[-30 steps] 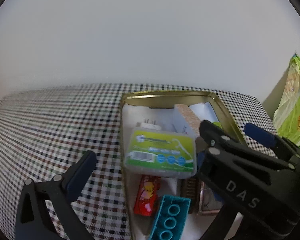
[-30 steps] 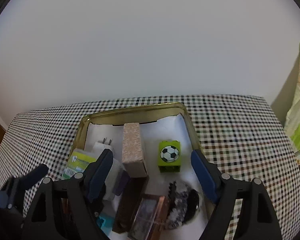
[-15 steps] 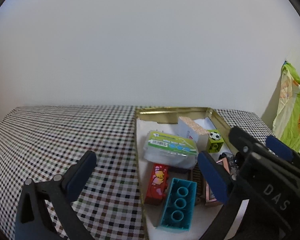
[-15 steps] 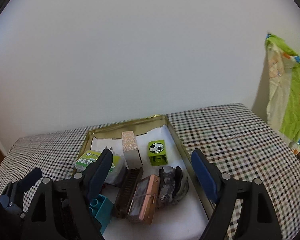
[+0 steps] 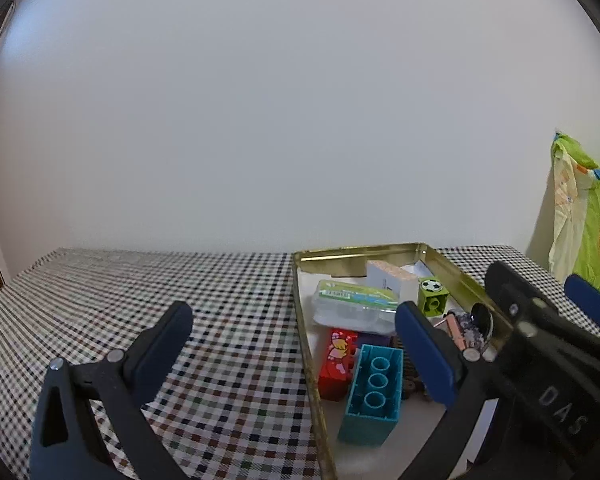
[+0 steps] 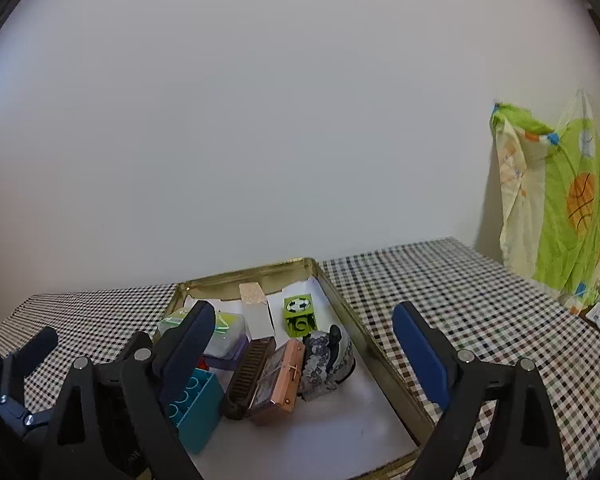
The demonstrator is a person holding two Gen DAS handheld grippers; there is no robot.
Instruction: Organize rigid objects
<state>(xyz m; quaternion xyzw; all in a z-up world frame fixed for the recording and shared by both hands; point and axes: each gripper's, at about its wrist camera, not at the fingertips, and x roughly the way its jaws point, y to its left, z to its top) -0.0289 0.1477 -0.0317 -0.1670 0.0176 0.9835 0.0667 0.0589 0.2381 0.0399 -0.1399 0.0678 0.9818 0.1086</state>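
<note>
Our left gripper (image 5: 294, 334) gapes empty over the checked cloth (image 5: 228, 320). Our right gripper (image 6: 304, 330), its jaws just widened, holds nothing above the tin (image 6: 374, 364), where the blocks (image 6: 196, 408) and boxes lie packed.

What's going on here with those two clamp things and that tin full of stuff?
A person holds a two-finger gripper in each hand over a checked tablecloth. Both the left gripper and the right gripper are open and hold nothing. The gold tin already contains the teal brick, a green soccer-ball block, a clear plastic box and other small items.
</note>
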